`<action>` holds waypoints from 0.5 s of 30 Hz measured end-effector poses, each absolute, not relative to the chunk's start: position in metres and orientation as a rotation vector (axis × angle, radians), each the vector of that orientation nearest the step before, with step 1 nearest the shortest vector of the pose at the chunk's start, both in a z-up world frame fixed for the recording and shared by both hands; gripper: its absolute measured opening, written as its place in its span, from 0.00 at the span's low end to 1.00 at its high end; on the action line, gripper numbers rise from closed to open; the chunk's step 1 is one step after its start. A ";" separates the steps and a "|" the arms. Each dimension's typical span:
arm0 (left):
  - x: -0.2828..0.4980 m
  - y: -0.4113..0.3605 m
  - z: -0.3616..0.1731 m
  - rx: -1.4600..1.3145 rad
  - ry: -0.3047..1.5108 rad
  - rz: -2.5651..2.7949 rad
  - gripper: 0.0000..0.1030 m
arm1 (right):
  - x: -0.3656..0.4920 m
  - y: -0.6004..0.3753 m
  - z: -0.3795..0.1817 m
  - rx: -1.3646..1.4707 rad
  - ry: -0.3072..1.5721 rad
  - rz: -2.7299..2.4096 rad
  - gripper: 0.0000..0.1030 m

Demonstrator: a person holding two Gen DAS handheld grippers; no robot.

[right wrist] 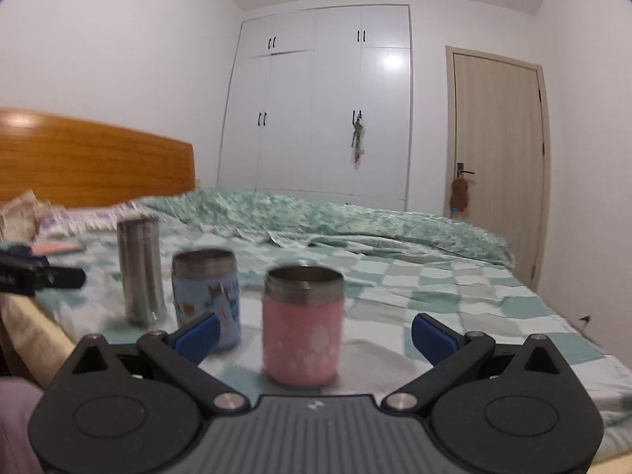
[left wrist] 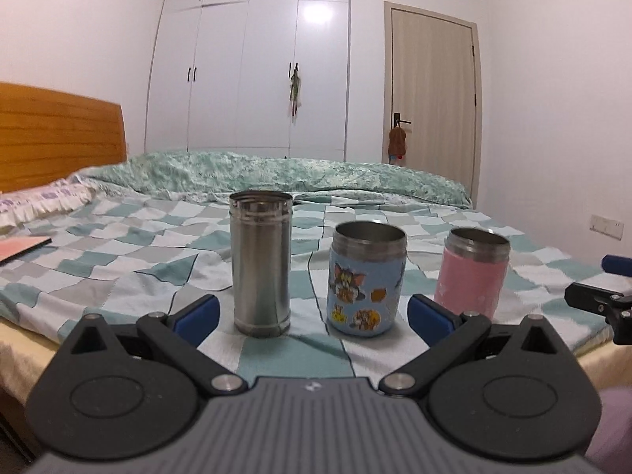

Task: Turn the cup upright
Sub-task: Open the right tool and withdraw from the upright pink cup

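Observation:
Three cups stand upright, mouths up, in a row on the bed: a tall steel cup point(left wrist: 261, 264), a blue cartoon cup point(left wrist: 366, 279) and a pink cup point(left wrist: 473, 272). My left gripper point(left wrist: 314, 314) is open and empty, just in front of the steel and blue cups. In the right wrist view the pink cup point(right wrist: 302, 322) stands between the spread fingers of my open, empty right gripper point(right wrist: 316, 335), with the blue cup point(right wrist: 207, 294) and steel cup point(right wrist: 141, 270) to its left. The right gripper shows at the left view's right edge point(left wrist: 604, 300).
The cups rest on a checked teal-and-white bedspread point(left wrist: 118, 260). A rumpled green quilt point(left wrist: 276, 173) lies behind them. A wooden headboard point(left wrist: 59, 134) is at the left, a pink book point(left wrist: 19, 251) near it. White wardrobes point(left wrist: 252, 59) and a door point(left wrist: 432, 91) stand beyond.

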State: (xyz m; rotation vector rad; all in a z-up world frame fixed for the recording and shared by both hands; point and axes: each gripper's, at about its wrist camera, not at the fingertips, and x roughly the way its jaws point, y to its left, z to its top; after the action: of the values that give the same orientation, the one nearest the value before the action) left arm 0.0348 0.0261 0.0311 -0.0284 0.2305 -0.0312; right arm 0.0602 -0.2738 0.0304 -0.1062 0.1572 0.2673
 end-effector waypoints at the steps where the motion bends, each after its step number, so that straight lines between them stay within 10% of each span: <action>1: 0.031 0.024 0.028 -0.021 0.224 -0.026 1.00 | 0.056 -0.274 0.027 -0.110 0.162 0.261 1.00; 15: 0.019 0.014 -0.001 -0.039 0.168 0.012 1.00 | 0.039 -0.281 0.009 -0.120 0.135 0.183 1.00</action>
State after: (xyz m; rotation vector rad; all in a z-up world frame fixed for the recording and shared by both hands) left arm 0.0191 0.0135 -0.0013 -0.0385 0.1680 0.0118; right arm 0.0389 -0.2810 0.0090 -0.1201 0.1351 0.1826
